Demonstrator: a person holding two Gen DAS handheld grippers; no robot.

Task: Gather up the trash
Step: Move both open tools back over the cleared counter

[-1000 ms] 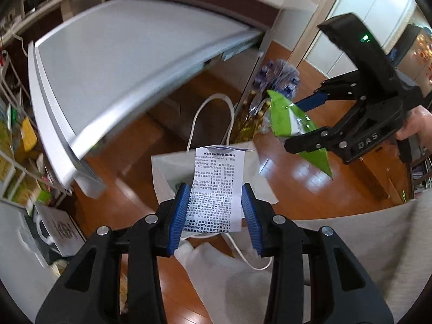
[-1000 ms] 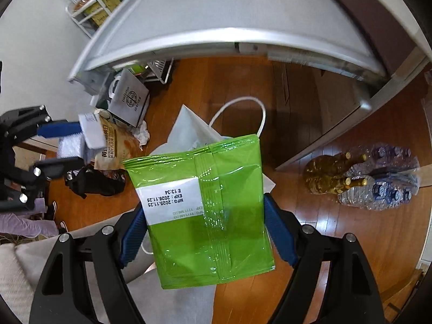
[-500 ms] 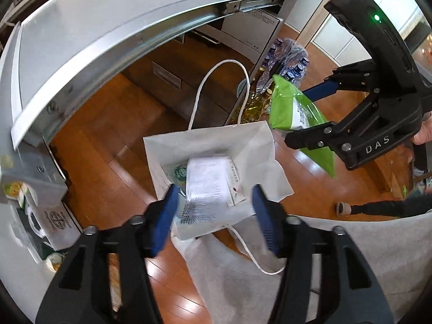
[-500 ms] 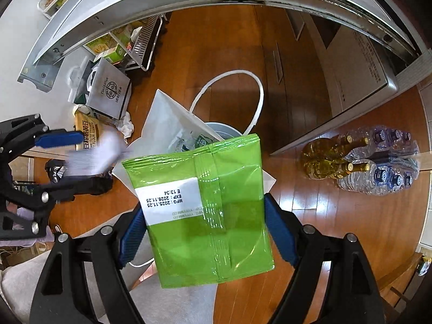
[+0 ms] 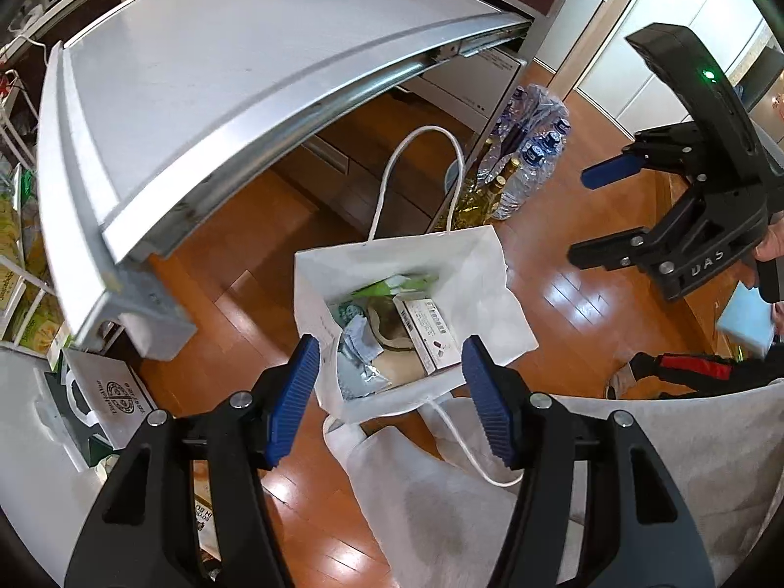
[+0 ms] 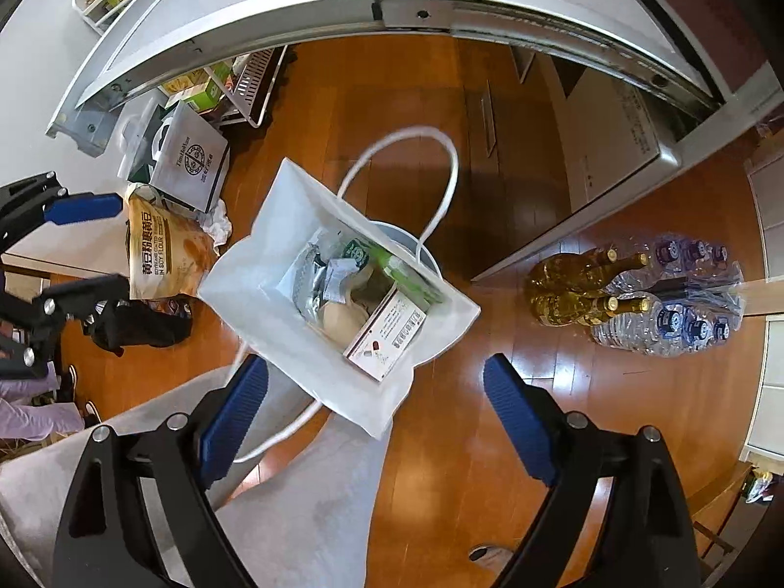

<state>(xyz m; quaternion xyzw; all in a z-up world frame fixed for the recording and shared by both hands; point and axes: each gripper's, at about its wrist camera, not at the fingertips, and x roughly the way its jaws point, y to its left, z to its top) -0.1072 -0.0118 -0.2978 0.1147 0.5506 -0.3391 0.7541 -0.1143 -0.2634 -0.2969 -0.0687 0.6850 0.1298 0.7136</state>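
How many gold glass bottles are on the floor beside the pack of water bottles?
3 that I can make out: three gold glass bottles lie clustered on the wooden floor, caps pointing toward the shrink-wrapped pack of water bottles, right of the white paper bag. More may be hidden behind them.

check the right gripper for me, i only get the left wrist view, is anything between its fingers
observer: nothing. the right gripper is empty, its jaws are opening, and the white bag is straight below it.
operator: ok, any trash on the floor by the bag that i cant see
observer: yes, in the right wrist view a brown snack packet lies on the floor right beside the bag, outside it.
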